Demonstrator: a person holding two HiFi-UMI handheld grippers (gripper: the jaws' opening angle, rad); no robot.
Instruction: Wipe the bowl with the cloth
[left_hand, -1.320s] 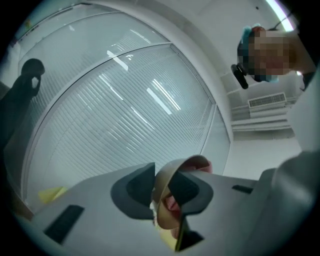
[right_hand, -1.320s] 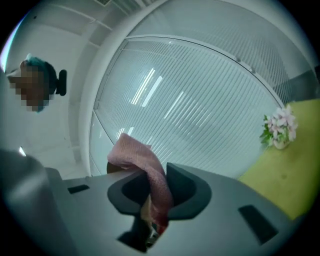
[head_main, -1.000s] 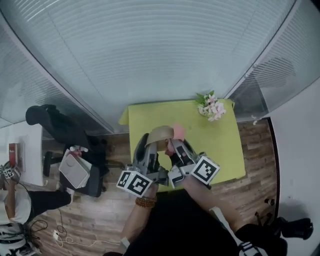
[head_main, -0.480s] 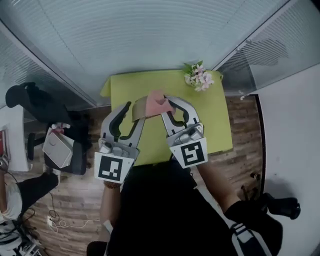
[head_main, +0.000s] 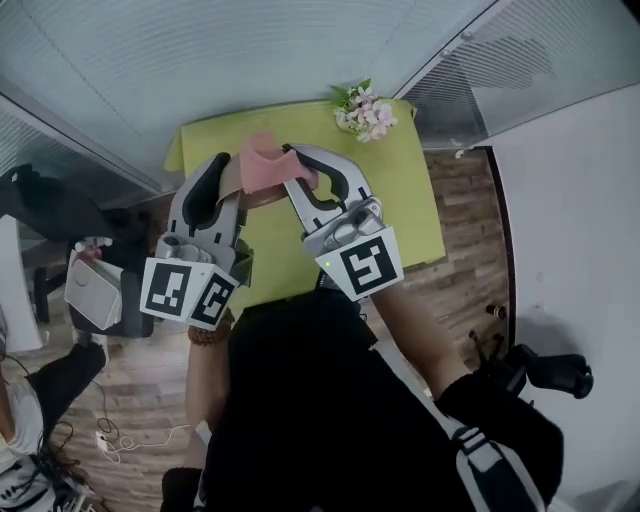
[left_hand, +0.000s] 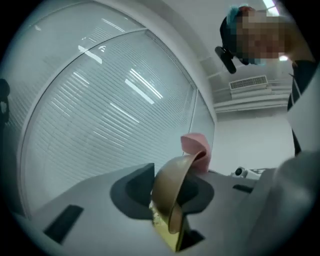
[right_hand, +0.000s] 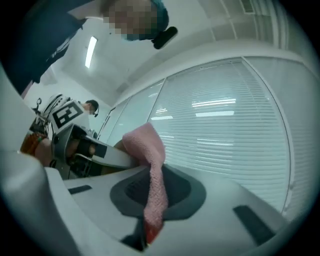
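Stage: wipe barely begun, I judge | left gripper (head_main: 225, 187): jaws just closing, clamped on bowl (left_hand: 172, 195) rim | right gripper (head_main: 312, 180): clenched on cloth (right_hand: 152, 175) | I hold cloth at bowl, both aloft

From the head view the bowl (head_main: 248, 192) is mostly buried behind the pink cloth (head_main: 265, 160) and the left gripper (head_main: 226, 176).

Left gripper (head_main: 222, 178) jaws just closing on the bowl (left_hand: 172, 192), right gripper (head_main: 300, 170) jaws tight on the cloth (right_hand: 152, 175).
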